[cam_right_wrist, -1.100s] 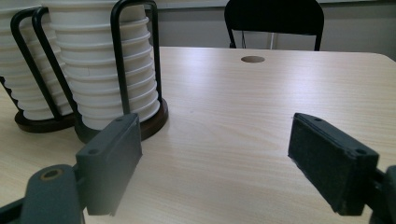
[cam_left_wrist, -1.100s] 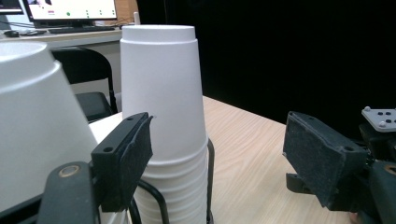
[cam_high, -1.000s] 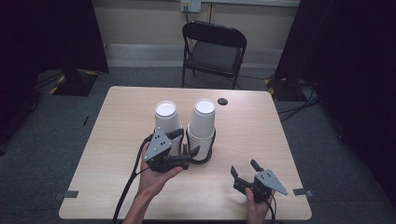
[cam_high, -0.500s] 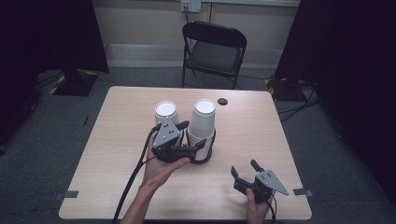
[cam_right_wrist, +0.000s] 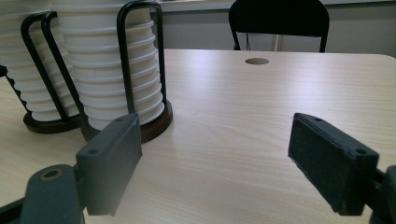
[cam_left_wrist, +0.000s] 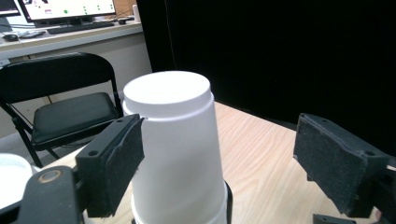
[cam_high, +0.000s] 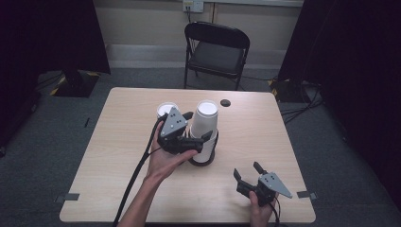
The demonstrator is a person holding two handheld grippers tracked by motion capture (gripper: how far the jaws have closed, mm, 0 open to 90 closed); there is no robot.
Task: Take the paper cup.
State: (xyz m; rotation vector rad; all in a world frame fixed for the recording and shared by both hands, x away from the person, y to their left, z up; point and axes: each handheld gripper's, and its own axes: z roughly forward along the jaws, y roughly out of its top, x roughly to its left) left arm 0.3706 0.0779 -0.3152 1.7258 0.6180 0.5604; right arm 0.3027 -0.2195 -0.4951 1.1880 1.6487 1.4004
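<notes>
The left claw (cam_high: 197, 126), jaws just opening, brackets the top cup (cam_left_wrist: 173, 140) unclamped; centre it, then squeeze gently. The right claw (cam_high: 248, 172) rests apart on the surface (cam_high: 118, 189).

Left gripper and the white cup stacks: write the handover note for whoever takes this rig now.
Left gripper: jaws have just been opening; the tall stack of white upturned paper cups stands between them, one pad at its side, the other well clear. No cup is held.
Right gripper: open, holding nothing, low over the light wooden table near its front right corner.
Things: the tall stack sits in a black wire holder on a dark round base; a second, shorter stack of white cups stands behind the left gripper.
Done: the tall stack seems to be released.
Left: unclear; probably draw the left gripper clear.
</notes>
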